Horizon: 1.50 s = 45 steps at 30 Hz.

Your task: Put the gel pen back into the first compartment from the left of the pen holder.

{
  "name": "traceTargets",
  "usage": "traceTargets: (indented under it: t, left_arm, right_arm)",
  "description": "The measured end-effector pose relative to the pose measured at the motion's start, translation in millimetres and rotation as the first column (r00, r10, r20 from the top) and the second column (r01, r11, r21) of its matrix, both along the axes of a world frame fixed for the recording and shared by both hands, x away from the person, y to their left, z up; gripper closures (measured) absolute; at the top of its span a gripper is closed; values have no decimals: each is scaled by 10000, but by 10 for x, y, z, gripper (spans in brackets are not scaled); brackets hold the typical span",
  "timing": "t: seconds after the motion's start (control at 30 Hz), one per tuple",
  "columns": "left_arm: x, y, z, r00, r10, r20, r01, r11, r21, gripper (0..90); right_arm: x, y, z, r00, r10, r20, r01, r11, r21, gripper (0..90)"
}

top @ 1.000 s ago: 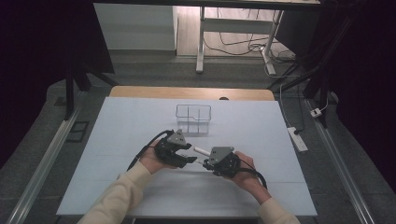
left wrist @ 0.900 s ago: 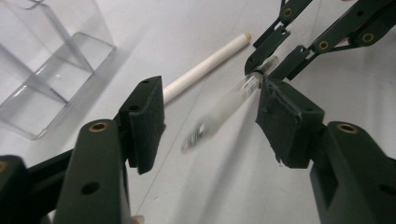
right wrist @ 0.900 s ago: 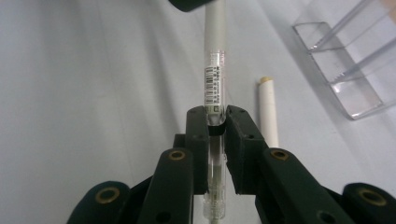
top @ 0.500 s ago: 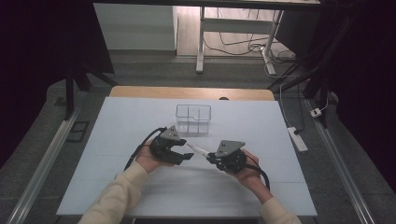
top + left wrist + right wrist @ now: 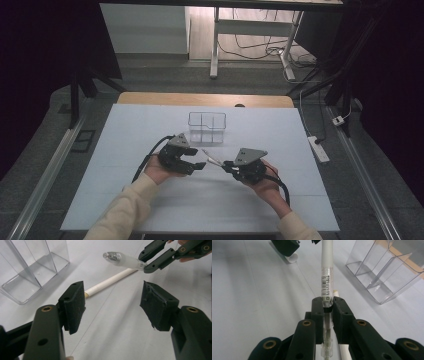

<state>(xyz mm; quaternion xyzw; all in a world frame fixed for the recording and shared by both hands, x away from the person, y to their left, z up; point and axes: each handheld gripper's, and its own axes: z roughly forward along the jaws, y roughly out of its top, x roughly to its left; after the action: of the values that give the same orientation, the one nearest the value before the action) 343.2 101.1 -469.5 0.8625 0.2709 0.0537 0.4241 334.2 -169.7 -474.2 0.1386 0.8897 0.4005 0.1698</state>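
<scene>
The pen is a slim white tube with a clear, glinting tip, a frosted grip and a barcode label along its barrel. It hangs above the white table, out in front of the clear divided holder, pinched near one end by the right hand-held gripper, whose jaws are pressed tight on the barrel. A second white pen lies flat on the table just under it. The left hand-held gripper faces the held pen with its jaws spread and nothing between the pads; they have just been opening. A second ago the two hand-held grippers were close together, both on the pen, with the left one's jaws around its free end. Now the left one has let go and drawn back slightly, leaving the pen in the right one alone.
</scene>
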Motion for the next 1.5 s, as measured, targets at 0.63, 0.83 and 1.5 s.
traceTargets:
  t: [0.63, 0.83, 1.5]
  left_arm:
    - [-13, -50, 14, 9999, -13, 123, 21, 9979, -653, 417]
    - [-12, -74, 2, 9998, -180, -1, 180, 9974, -695, 459]
    - [9, -81, -20, 9981, -529, -318, 490, 9922, -1146, 708]
  right_arm:
    - [-37, 83, -52, 9998, 183, -90, -181, 9995, 263, 790]
    - [-47, 100, -69, 9997, 253, -14, -253, 9991, 339, 789]
    - [-55, 150, -129, 9992, 377, 104, -374, 9989, -282, 790]
